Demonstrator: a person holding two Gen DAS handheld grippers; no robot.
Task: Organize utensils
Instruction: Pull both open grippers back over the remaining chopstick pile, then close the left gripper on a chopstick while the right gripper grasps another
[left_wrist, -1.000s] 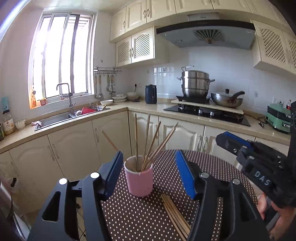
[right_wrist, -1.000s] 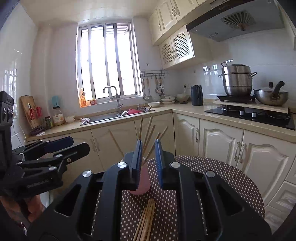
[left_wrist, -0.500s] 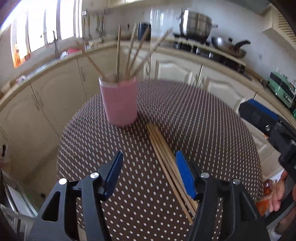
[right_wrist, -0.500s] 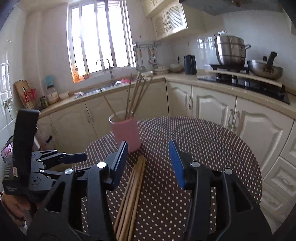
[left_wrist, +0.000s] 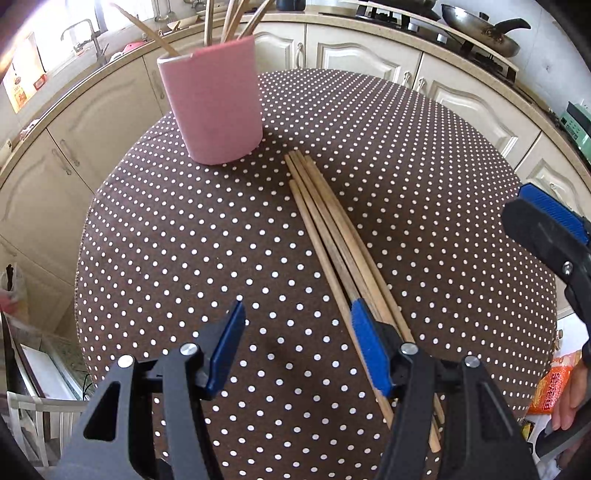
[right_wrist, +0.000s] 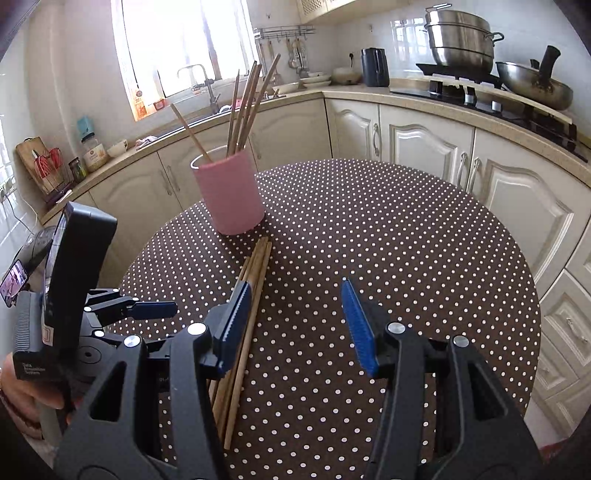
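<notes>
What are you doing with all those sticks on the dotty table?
A person holds two grippers and is tidying chopsticks. Some already stand in the pink cup. A bundle of loose chopsticks lies on the table beside it. The left gripper and right gripper are both open above the bundle, gripping nothing.

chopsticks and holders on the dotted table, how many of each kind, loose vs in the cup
Pink cup: 1
Chopsticks standing in the cup: 5 that can be told apart
Loose chopsticks lying on the polka-dot table: 5 by the visible tips, though they overlap farther down
Total: 11 things, both grippers (left gripper, right gripper) holding none of them
</notes>
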